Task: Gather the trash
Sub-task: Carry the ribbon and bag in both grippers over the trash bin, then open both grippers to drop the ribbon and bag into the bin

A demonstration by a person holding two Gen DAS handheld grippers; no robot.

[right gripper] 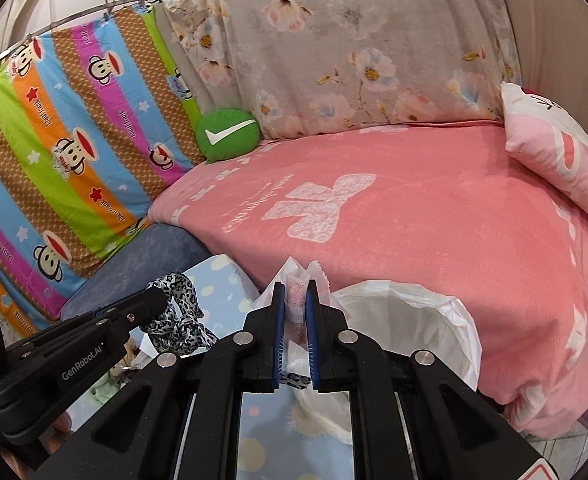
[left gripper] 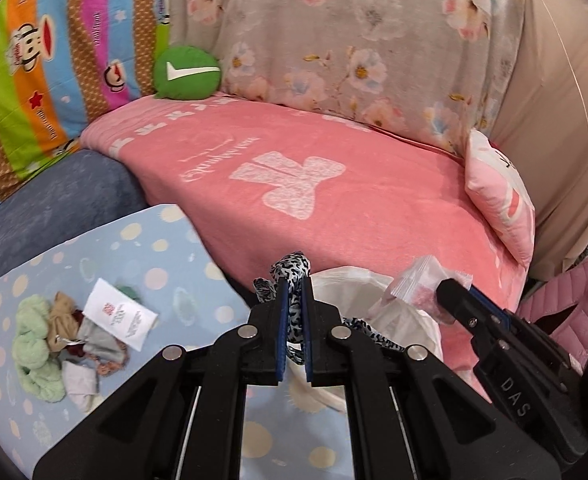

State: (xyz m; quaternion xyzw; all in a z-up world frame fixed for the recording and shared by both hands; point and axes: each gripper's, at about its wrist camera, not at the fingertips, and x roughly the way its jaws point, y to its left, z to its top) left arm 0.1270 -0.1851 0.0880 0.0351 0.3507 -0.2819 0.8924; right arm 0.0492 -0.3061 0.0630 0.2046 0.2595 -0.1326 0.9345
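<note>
My left gripper (left gripper: 294, 286) is shut on a black-and-white leopard-print strip (left gripper: 294, 266), whose loose end trails down behind the fingers. To its right, my right gripper (left gripper: 447, 286) pinches a clear plastic packet (left gripper: 413, 280) with pink bits inside. In the right wrist view, the right gripper (right gripper: 295, 290) is shut on that packet (right gripper: 297, 270). The left gripper (right gripper: 156, 298) sits at left with the leopard strip (right gripper: 178, 314). A bin lined with a white bag (left gripper: 373, 280) (right gripper: 413, 312) stands open just beyond both grippers. More scraps (left gripper: 54, 344) and a white card (left gripper: 120, 314) lie on the blue dotted mat (left gripper: 154, 248).
A pink blanket (left gripper: 333, 184) covers the seat behind the bin. A green round cushion with a white tick (left gripper: 186, 72) and a pink pillow (left gripper: 497, 200) rest on it. Floral (left gripper: 353, 32) and striped monkey-print (left gripper: 54, 48) sheets hang behind. A pink padded jacket (left gripper: 565, 304) lies at far right.
</note>
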